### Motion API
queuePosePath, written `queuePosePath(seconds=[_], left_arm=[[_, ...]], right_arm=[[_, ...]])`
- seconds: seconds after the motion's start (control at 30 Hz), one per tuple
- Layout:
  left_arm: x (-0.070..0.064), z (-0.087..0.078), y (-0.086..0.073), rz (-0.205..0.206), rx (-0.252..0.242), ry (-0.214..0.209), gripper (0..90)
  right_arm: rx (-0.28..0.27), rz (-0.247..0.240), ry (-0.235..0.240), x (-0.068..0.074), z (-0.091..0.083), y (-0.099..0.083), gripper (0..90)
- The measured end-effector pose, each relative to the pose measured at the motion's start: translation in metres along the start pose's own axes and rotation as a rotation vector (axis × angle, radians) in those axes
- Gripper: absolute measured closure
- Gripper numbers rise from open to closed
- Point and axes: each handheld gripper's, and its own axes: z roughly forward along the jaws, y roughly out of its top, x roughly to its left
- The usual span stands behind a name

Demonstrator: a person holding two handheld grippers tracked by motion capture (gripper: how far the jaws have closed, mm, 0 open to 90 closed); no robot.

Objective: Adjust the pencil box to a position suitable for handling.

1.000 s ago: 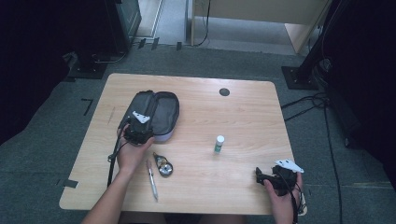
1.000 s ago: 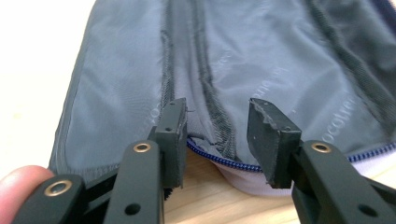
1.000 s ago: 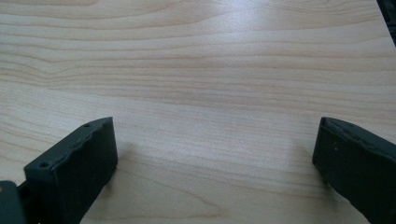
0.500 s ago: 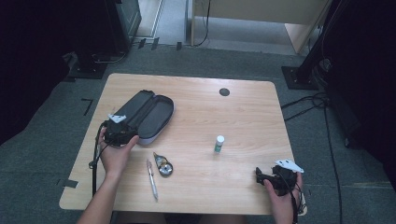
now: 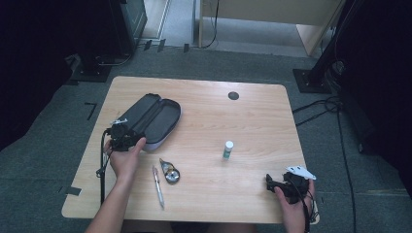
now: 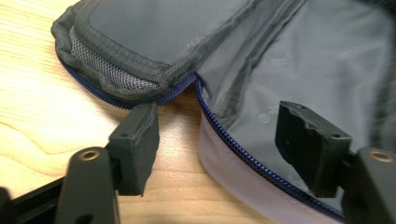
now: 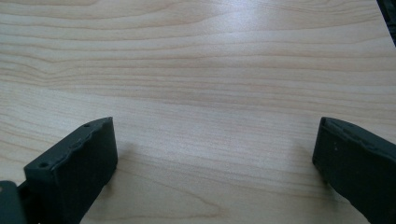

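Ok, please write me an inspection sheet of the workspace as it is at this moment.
Surface: wooden table, round dark cap near the far edge.
Job's things: open pencil case lying flat; pen, tape dispenser and small white-capped bottle out on the table.
Clutter: nothing seen.
Grippers: left gripper open at the case's near end; right gripper open over bare wood at the near right corner.
Cables: one trails from the left gripper; more lie on the floor at right.
Surroundings: grey carpet, dark stands.

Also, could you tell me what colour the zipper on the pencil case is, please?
Dark blue; the zipper shows best in the left gripper view.
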Motion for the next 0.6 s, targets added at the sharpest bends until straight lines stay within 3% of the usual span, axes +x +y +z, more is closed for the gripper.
queuePosePath(seconds=[0.13, 0.2, 0.3, 0.33, 0.43, 0.5, 0.6], left_arm=[[-0.004, 0.002, -0.002, 0.037, -0.008, 0.029, 43.2], [-0.006, 0.005, -0.004, 0.074, -0.012, 0.048, 52.2], [-0.006, 0.010, -0.007, 0.096, -0.007, 0.037, 63.3], [-0.006, 0.010, -0.006, 0.089, -0.027, 0.049, 66.4], [-0.002, 0.009, -0.003, 0.076, -0.068, 0.016, 78.2], [-0.001, 0.011, -0.001, 0.094, -0.076, 0.021, 86.6], [0.002, 0.013, 0.003, 0.110, -0.072, -0.019, 89.3]], right_arm=[[0.000, 0.002, 0.000, 0.000, 0.000, 0.000, 0.0], [0.000, 0.001, 0.000, 0.000, 0.000, 0.000, 0.0], [0.000, 0.000, 0.000, 0.000, 0.000, 0.000, 0.0], [0.000, 0.000, 0.000, 0.000, 0.000, 0.000, 0.0], [0.000, 0.000, 0.000, 0.000, 0.000, 0.000, 0.0], [0.000, 0.000, 0.000, 0.000, 0.000, 0.000, 0.0], [0.000, -0.001, 0.000, 0.000, 0.000, 0.000, 0.0]])
